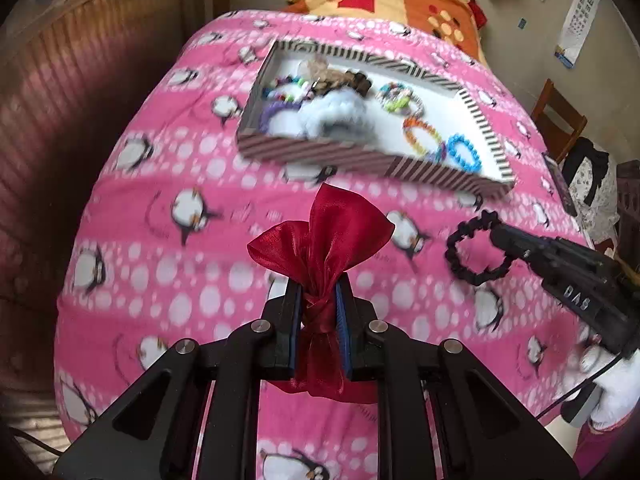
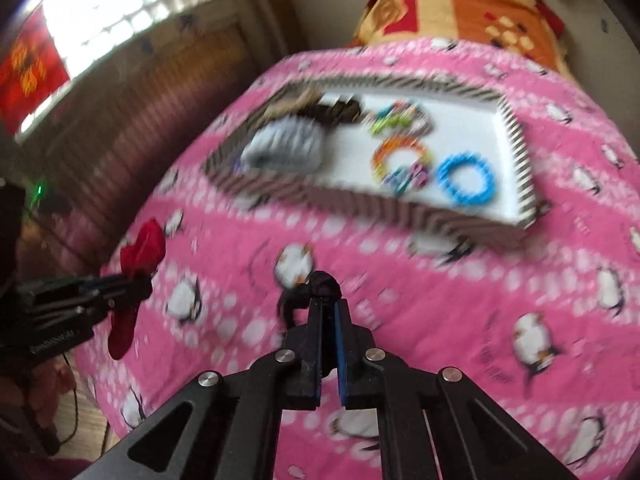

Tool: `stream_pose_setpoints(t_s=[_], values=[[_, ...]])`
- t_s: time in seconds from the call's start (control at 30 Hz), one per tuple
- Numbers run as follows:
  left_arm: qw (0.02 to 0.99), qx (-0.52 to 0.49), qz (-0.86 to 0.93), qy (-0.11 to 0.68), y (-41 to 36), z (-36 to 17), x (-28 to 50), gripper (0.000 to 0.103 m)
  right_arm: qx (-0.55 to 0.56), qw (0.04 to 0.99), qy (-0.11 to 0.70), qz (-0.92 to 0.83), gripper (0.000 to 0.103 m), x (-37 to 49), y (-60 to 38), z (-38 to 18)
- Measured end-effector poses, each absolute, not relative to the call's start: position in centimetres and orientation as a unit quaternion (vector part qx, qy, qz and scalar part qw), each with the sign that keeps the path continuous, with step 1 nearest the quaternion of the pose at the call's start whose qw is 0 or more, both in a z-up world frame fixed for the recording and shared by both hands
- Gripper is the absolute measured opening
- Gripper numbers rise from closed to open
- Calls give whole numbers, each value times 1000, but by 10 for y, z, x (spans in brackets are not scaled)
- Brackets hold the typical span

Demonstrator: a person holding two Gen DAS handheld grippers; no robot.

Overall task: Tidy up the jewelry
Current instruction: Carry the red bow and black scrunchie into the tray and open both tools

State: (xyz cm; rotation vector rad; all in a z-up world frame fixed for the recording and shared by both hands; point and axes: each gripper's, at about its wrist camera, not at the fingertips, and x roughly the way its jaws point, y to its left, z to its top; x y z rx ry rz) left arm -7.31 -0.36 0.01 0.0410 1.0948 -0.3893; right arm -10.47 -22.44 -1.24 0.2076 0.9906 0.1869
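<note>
Left gripper (image 1: 319,280) is clamped on the tied neck of a red pouch (image 1: 320,240), held above the bed; the ruffled top of the pouch fans out past the fingertips and its body hangs below the fingers. Over on the right, the right gripper (image 1: 505,240) has its fingers pressed close together on a black beaded bracelet (image 1: 476,248), which dangles as an open loop off the tips, just beside the pouch but not touching it. From the right wrist view the same bracelet (image 2: 316,288) bunches up at the fingertips of the right gripper (image 2: 329,300), and the pouch (image 2: 138,264) shows at the far left in the other gripper (image 2: 140,280).

Farther back on the pink penguin blanket (image 1: 168,240) sits a shallow striped tray (image 1: 360,160) with a white floor. It holds a blue bracelet (image 1: 464,152) near its right corner, an orange bracelet (image 1: 420,132) beside that, a purple bracelet (image 1: 276,114) at the left, a grey fluffy scrunchie (image 1: 336,116) in the middle, and more beaded pieces behind, blurred.
</note>
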Motion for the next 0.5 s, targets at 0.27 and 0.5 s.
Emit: stream_pose_setpoints(t_s=[0.27, 0.5], values=[[844, 40, -218, 489, -42, 29, -41, 14, 125, 891, 434, 51, 5, -78, -267, 22], [847, 58, -234, 475, -79, 45, -10, 14, 138, 897, 419, 32, 5, -33, -299, 28]])
